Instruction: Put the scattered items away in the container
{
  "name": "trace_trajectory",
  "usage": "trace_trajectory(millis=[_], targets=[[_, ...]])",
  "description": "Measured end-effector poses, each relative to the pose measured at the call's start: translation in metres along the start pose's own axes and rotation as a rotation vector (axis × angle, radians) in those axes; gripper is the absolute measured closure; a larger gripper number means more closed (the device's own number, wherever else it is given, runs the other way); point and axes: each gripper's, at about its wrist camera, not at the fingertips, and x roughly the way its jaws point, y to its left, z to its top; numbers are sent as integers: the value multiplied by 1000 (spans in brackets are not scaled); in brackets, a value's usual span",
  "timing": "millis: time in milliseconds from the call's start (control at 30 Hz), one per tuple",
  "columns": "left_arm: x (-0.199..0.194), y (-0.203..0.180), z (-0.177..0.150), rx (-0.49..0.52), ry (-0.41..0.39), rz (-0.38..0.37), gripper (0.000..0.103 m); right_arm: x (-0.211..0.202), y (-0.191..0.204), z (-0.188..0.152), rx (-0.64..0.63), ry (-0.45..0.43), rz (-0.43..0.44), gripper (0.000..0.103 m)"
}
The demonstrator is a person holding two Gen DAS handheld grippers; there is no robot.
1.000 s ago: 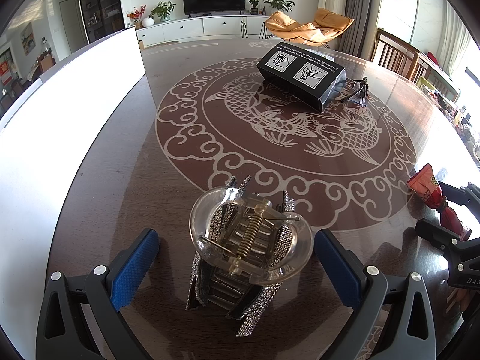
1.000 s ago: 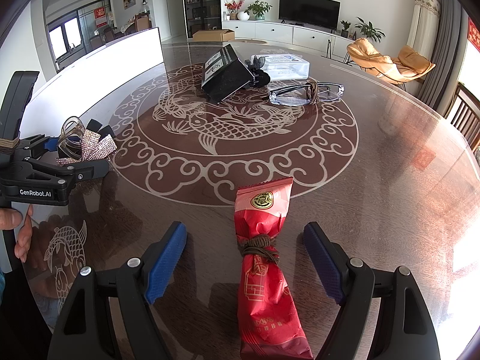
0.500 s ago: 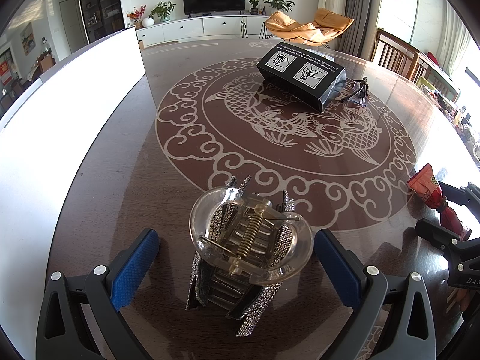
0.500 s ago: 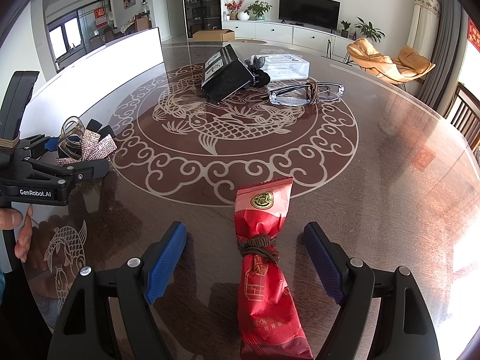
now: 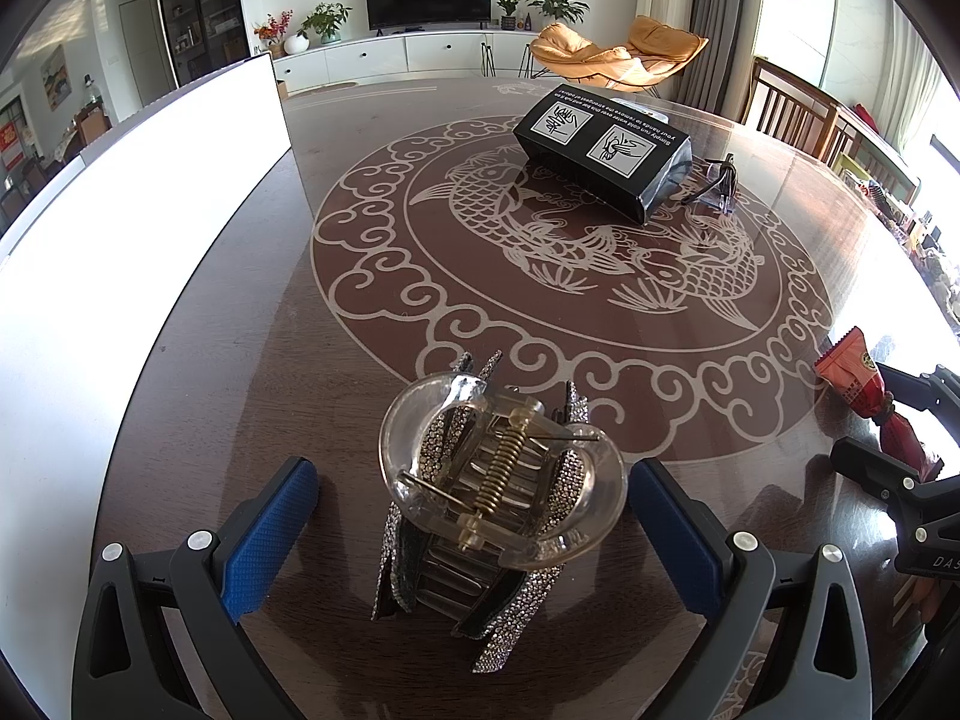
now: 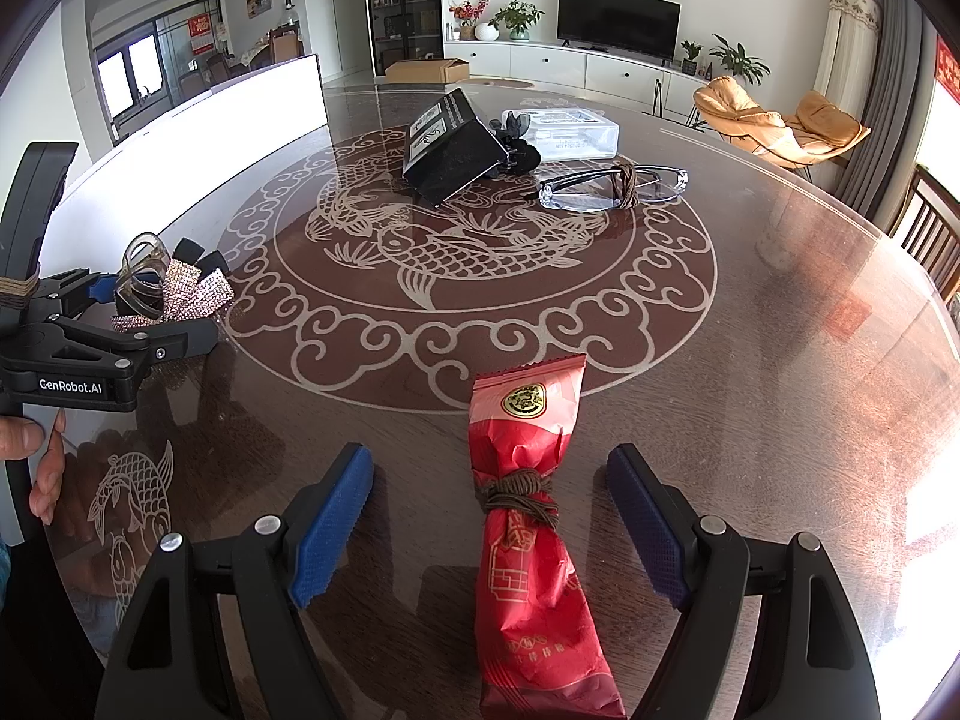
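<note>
Both grippers spread wide, each straddling an item on the table, neither touching.
Left gripper [image 5: 474, 531] flanked the hair clip [image 5: 501, 489]; right gripper [image 6: 489, 525] flanked the red packet [image 6: 528, 516]. Far across the fish-pattern table [image 6: 780, 324]: black box [image 6: 450, 147], glasses [image 6: 612, 186], clear container [image 6: 576, 132] behind them. White panel [image 5: 120, 252] left; TV [image 6: 618, 21], orange chair [image 6: 780, 123] beyond.
</note>
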Motion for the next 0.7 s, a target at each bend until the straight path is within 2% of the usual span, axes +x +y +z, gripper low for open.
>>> trace_trajectory(millis=[400,500,600,700], targets=[[0,0,0,-1,0,0,0,0,0,0,0,0,0,22],[0,2,1,18,11,-18,0,0,0,0,0,0,0,22],[-2,11,5,71,48,-111,0,0,0,0,1,0,2,22],[-7,36,9,-8,51,-250,0,0,0,0,1,0,2,22]])
